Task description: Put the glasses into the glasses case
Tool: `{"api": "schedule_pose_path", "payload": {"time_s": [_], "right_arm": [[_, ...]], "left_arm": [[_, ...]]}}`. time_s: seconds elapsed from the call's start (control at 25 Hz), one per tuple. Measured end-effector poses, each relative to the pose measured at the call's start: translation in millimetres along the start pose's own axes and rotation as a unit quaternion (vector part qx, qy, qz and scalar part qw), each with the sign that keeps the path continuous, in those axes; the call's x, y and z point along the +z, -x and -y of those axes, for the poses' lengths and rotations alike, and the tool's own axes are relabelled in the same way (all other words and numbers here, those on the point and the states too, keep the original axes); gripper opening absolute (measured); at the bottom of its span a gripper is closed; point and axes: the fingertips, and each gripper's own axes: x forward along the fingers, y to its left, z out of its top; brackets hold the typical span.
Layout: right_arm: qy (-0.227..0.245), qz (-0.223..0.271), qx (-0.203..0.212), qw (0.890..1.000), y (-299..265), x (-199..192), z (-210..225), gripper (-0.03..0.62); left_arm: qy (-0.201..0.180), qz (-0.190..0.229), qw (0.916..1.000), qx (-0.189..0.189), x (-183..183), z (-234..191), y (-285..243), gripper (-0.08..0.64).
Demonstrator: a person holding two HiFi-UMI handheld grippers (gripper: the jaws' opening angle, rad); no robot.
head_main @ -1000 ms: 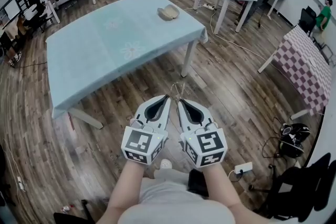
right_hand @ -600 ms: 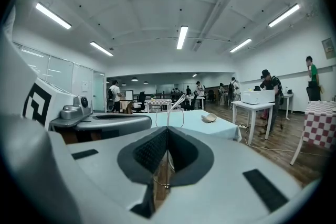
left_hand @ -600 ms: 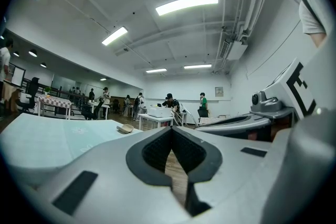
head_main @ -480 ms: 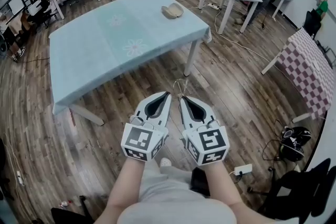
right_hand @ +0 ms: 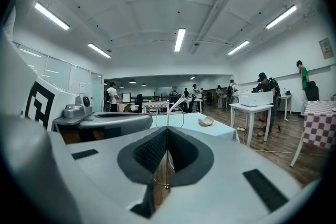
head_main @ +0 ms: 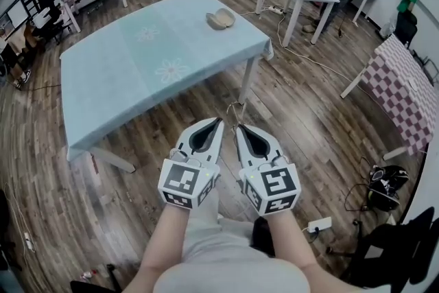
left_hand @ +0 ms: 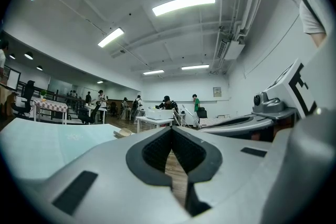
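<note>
The right hand-held gripper (head_main: 238, 127) has its jaws closed on the thin wire-framed glasses (head_main: 235, 110), which stick up past the tips. The left hand-held gripper (head_main: 219, 121), just beside it, is closed on nothing. Both hang over the wooden floor, short of the desk (head_main: 137, 65). The open glasses case (head_main: 220, 18) lies near the desk's far right corner, well apart and straight ahead, so the glasses-carrying right side is judged to have to travel forward across that corner.

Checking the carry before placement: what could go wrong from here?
The right hand-held gripper pinches the thin wire glasses at its jaw tips; they may slip or bend while carried. The glasses case sits near the far corner of the table; a nudge could push it off.
</note>
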Motion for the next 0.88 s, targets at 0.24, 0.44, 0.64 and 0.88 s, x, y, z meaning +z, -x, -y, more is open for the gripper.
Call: {"api": "schedule_pose_path", "payload": {"time_s": [0.24,0.44,0.64,0.88], "right_arm": [[0.003,0.002,-0.001,1.0,-23,9,14,0.009],[0.002,0.003,-0.005,1.0,-46,16,28,0.009],[0.004,0.008,-0.01,1.0,-69,23,40,0.009],[0.004,0.009,-0.028,1.0,-97,34,66,0.009]], "left_arm": [[0.004,0.006,1.0,0.0,6,-20,-25,0.008],[0.003,0.009,0.9999,-0.004,11,-36,-50,0.008],[0.004,0.016,0.9998,-0.008,15,-55,-74,0.008],[0.006,0.02,0.9996,-0.02,23,-76,-109,0.008]]}}
